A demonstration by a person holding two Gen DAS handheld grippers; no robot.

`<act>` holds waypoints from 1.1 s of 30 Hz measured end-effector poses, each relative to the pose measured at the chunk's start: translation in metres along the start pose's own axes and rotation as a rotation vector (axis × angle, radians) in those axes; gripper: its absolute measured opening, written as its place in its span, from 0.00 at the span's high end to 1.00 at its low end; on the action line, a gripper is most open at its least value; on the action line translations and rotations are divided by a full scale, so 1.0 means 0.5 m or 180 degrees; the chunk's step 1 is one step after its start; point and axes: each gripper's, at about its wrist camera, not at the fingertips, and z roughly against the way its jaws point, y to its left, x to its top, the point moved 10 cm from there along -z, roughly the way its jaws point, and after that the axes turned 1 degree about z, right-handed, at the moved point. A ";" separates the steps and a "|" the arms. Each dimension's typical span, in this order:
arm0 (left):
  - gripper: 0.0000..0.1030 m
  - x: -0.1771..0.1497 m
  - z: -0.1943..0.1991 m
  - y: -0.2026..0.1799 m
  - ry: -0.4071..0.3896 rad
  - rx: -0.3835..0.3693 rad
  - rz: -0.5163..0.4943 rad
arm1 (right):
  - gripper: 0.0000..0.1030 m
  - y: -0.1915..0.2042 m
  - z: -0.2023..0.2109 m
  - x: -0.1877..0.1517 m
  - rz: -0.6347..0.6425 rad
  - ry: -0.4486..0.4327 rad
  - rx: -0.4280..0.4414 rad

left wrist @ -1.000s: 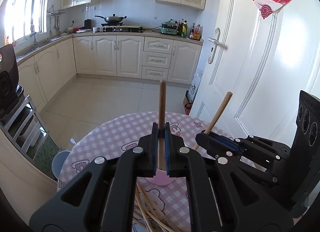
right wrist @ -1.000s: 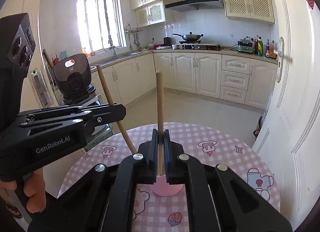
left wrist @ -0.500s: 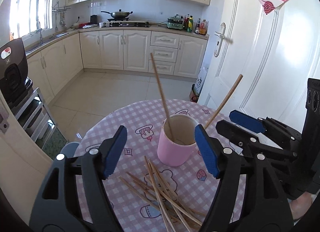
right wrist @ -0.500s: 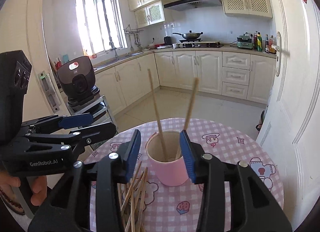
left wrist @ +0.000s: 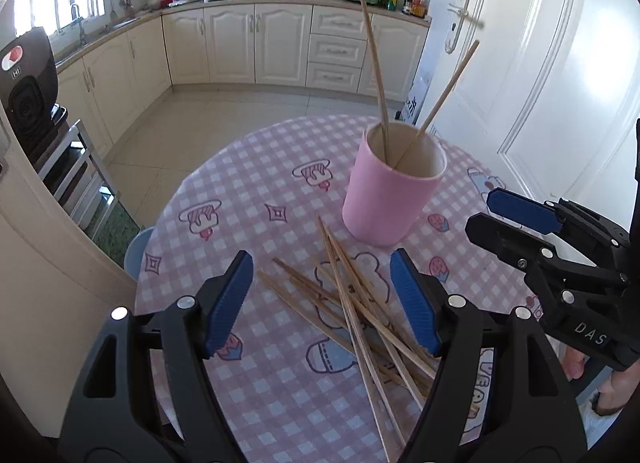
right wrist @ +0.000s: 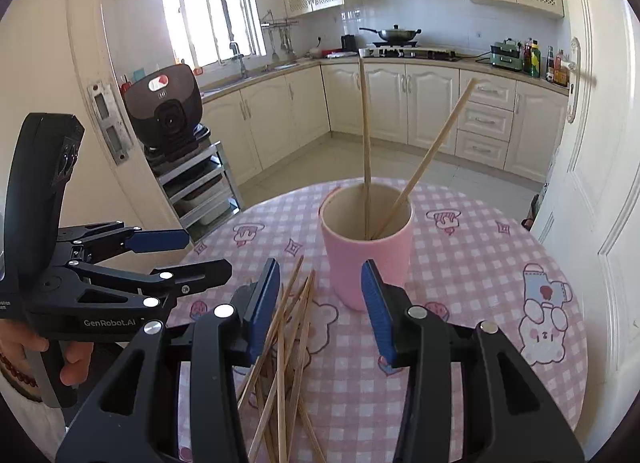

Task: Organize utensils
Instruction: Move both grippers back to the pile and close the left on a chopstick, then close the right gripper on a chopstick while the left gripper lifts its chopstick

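Standing on the round table (left wrist: 248,199) with its pink checked cloth, the pink cup (left wrist: 386,203) is holding two wooden chopsticks (right wrist: 365,135), both resting upright against its inner wall and leaning apart at the top. A loose pile of chopsticks (left wrist: 352,311) is lying crossed on the cloth just in front of the cup, nearer the grippers.

The left gripper (left wrist: 322,299) is hovering over this pile with its blue-padded fingers (left wrist: 228,299) spread wide; nothing is gripped between them, and the sticks are showing through the gap below.

The right gripper (right wrist: 320,303) is pointing toward the cup with its fingers released at a narrower gap; no stick is clamped between the pads. In the right wrist view, the cup's base is showing between the two fingertips, and the loose pile is lying below and partly behind the left-hand pad.

A hand (right wrist: 60,351) is gripping the left gripper's handle at the picture's left edge.
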 end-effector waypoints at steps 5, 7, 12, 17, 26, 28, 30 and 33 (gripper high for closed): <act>0.32 -0.029 -0.056 -0.001 0.0213 -0.0048 0.0035 | 0.61 -0.001 -0.051 -0.054 -0.0004 0.0294 -0.0005; 0.41 -0.037 -0.085 -0.002 0.0326 -0.0042 0.0071 | 0.61 -0.004 -0.070 -0.074 -0.0026 0.0404 0.0005; 0.66 -0.067 -0.159 -0.003 0.0672 -0.0217 0.0303 | 0.61 -0.006 -0.098 -0.108 -0.0086 0.0584 0.0062; 0.70 -0.072 -0.188 0.004 0.0735 -0.0205 0.0429 | 0.61 -0.006 -0.115 -0.118 -0.0149 0.0706 0.0164; 0.90 -0.065 -0.181 0.000 0.0720 -0.0323 0.0494 | 0.61 0.005 -0.159 -0.125 -0.0087 0.1008 0.0227; 0.91 -0.061 -0.175 0.002 0.0712 -0.0364 0.0505 | 0.61 0.007 -0.171 -0.127 -0.0041 0.1087 0.0198; 0.91 -0.058 -0.171 0.001 0.0697 -0.0372 0.0503 | 0.64 0.009 -0.182 -0.128 -0.0003 0.1147 0.0186; 0.92 -0.057 -0.161 0.005 0.0678 -0.0402 0.0512 | 0.71 0.008 -0.196 -0.131 0.0080 0.1231 0.0116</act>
